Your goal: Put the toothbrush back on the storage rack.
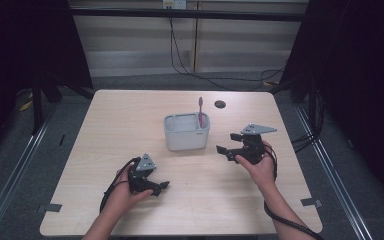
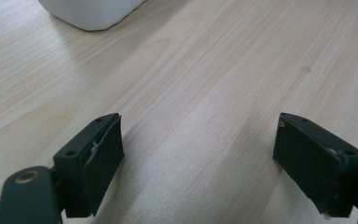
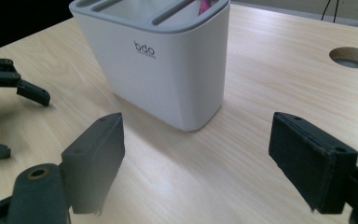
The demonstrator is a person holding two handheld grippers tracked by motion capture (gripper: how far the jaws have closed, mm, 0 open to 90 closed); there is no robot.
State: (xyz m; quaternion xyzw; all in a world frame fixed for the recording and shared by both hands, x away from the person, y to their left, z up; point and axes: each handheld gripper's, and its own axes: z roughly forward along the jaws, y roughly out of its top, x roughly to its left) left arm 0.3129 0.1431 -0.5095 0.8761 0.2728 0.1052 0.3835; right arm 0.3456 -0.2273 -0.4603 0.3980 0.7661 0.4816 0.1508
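The left gripper sits low over the worktop, jaws spread and empty, aimed to the right. The right gripper is raised near the right edge, jaws wide apart, pointing left at the white holder. A red toothbrush stands upright in the holder's right back corner; its lower part is hidden inside. In the left gripper view the holder is cut off at the top edge.
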